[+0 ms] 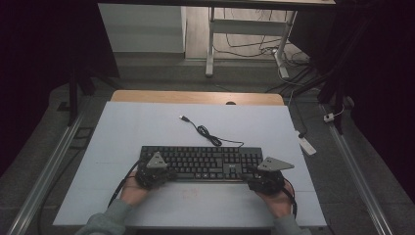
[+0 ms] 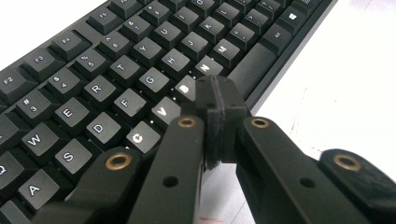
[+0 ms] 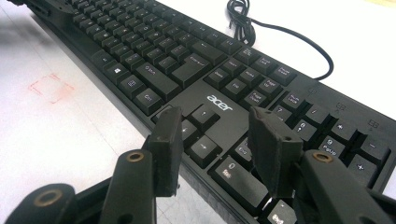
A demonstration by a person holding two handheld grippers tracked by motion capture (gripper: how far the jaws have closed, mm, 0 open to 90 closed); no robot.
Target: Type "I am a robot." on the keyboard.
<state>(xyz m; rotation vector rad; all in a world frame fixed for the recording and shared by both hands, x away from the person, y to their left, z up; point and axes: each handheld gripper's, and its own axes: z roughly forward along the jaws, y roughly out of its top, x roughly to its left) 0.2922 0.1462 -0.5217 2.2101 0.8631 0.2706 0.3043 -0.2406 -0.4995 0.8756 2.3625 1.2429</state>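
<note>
Nearest the high camera are my own forearms and hands, coming in over the near edge of the white table (image 1: 147, 122). My left hand (image 1: 133, 192) carries the left gripper (image 1: 155, 175), and my right hand (image 1: 276, 201) carries the right gripper (image 1: 264, 180). Both sit at the near edge of the black keyboard (image 1: 200, 161), one at each end, well apart from each other.

In the left gripper view my left gripper (image 2: 217, 100) has its fingers pressed together with nothing between them. The joined tips hang over the bottom letter row, between the B and N keys and close to the left end of the space bar (image 2: 254, 63). I cannot tell whether the tips touch a key.

In the right gripper view my right gripper (image 3: 215, 135) has its fingers spread, pinching nothing. The arrow keys (image 3: 198, 130) show in the gap between them, just near of the acer logo (image 3: 219, 103). The right finger stands over the left edge of the number pad.

The keyboard lies flat on the near half of the table, its long side running left to right. Its cable (image 1: 208, 134) leaves the far edge, loops once and ends in a free USB plug (image 1: 183, 118) farther back on the table. A faint red mark (image 3: 51, 87) shows on the white surface, near of the keyboard.
</note>
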